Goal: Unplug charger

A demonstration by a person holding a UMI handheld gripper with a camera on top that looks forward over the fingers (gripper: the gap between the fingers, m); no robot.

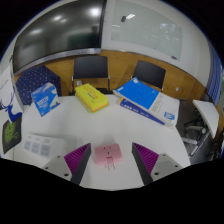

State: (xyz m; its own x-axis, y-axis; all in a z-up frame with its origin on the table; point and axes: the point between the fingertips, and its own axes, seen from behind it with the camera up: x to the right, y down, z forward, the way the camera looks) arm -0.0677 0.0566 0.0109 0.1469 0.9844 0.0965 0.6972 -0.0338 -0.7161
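Gripper [107, 170] hangs over a white table [100, 128], fingers spread wide w/ a clear gap between them. Left finger pad [77, 157] and right finger pad [146, 157] both show magenta, angled outward. Nothing pinched.

Charger [107, 153]: small pink blocky item, sits on the table btwn the two fingertips, roughly centred, gap on either side, touching neither pad. Looks squarish, so long axis is hard to call; if anything slightly wider across the gap than along the fingers. A pair of small dark marks shows on its top face. Which way its prongs or port point – can't tell. Any socket or cable attached to it – can't tell either.

Beyond the fingers, mid-table: yellow box [91, 97], long axis running diagonally, near end toward the gripper's right. To its left, a blue box [45, 100] w/ white print, tilted. Further left at the table edge, a dark blue patterned bag or pouch [30, 82]. Right of the yellow one, well apart: a large blue book/pad [139, 94] lying flat, w/ a thinner blue strip item [150, 112] just in front of it.

Near the left finger: white sheet w/ print [40, 144], flat on the table. Far right side: grey tangle, maybe cables or a stand [200, 130], unclear.

Two dark chairs [90, 68] stand behind the table against a wood-panelled wall; dark window pane above.
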